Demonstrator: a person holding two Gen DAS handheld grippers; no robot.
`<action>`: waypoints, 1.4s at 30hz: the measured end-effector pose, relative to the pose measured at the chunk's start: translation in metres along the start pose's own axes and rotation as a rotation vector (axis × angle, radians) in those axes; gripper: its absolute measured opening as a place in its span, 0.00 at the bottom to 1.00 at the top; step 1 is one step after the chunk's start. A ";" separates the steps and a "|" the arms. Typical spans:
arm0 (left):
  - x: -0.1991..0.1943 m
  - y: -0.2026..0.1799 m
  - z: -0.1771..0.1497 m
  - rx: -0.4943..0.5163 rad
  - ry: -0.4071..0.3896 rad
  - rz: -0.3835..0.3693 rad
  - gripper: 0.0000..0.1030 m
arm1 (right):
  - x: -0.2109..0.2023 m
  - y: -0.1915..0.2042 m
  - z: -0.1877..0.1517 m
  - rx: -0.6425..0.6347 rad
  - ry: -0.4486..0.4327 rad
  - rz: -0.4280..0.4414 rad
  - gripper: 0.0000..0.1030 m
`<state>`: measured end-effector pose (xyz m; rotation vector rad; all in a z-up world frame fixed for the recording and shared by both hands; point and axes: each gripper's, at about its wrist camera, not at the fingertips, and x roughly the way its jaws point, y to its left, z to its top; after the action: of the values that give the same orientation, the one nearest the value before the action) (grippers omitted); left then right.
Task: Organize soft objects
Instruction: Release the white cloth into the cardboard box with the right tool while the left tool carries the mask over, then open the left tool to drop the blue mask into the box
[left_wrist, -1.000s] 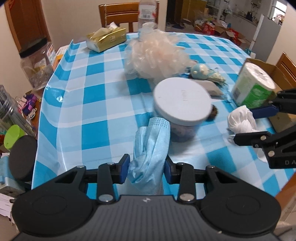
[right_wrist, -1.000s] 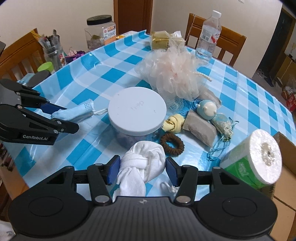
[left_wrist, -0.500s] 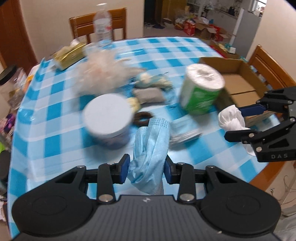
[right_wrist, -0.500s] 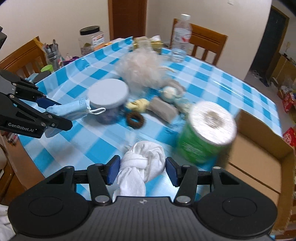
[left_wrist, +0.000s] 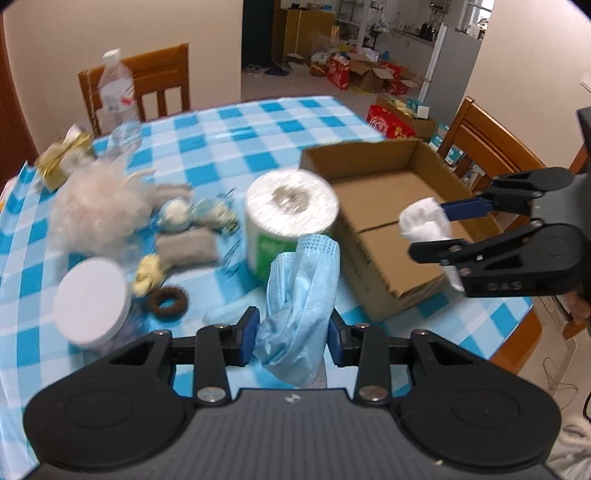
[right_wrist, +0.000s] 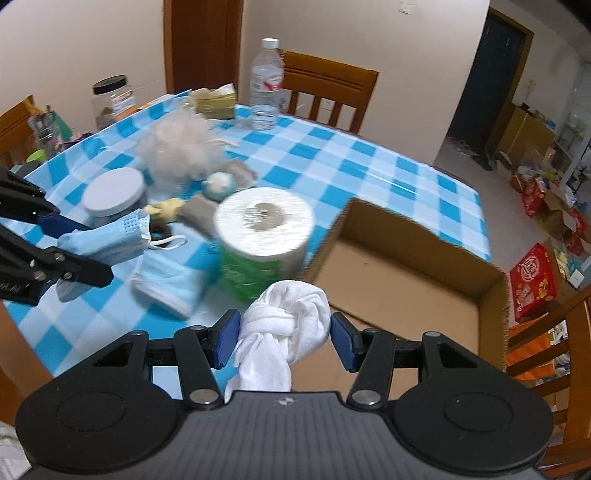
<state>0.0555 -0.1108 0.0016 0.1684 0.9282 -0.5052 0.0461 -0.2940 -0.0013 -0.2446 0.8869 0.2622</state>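
Two hand-held grippers hang over a table spread with a blue-and-white checked tablecloth (right_wrist: 369, 162), each carrying a soft item. The left gripper (left_wrist: 291, 330) is clamped on a crumpled blue face mask (left_wrist: 301, 291), its ear loop dangling in the right wrist view. The right gripper (right_wrist: 284, 334) is closed on a knotted white cloth (right_wrist: 286, 325), which sits above the near edge of an open cardboard box (right_wrist: 402, 273) at the table's right end.

Directly in front of both grippers, a toilet paper roll in green wrapping (right_wrist: 264, 242) stands upright just beside the box's left wall, between the left gripper and the box. A second blue face mask (right_wrist: 168, 282) lies flat on the cloth near the roll's base.

Further left, a jar with a white lid (left_wrist: 90, 299) stands by a brown hair scrunchie (left_wrist: 168, 302) and a small yellow knotted item (left_wrist: 147, 273). Behind them lie a grey pouch (left_wrist: 186, 249), a pale blue round plush toy (left_wrist: 175, 214) and a peach mesh bath pouf (left_wrist: 96, 206).

At the far edge, a clear water bottle (right_wrist: 265, 86) and a gold tissue pack (right_wrist: 214, 101) stand before a wooden chair (right_wrist: 328, 92). Everything on the table is blurred.
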 end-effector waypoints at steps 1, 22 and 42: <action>0.002 -0.004 0.003 0.004 -0.007 0.003 0.36 | 0.003 -0.006 0.000 0.000 -0.001 -0.004 0.57; 0.045 -0.055 0.061 0.025 -0.042 0.006 0.36 | 0.024 -0.041 -0.030 0.107 -0.008 0.068 0.97; 0.116 -0.090 0.104 0.098 -0.105 0.032 0.93 | -0.001 -0.075 -0.069 0.290 -0.020 -0.062 1.00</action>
<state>0.1438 -0.2658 -0.0220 0.2433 0.7974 -0.5255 0.0193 -0.3868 -0.0346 0.0000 0.8847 0.0760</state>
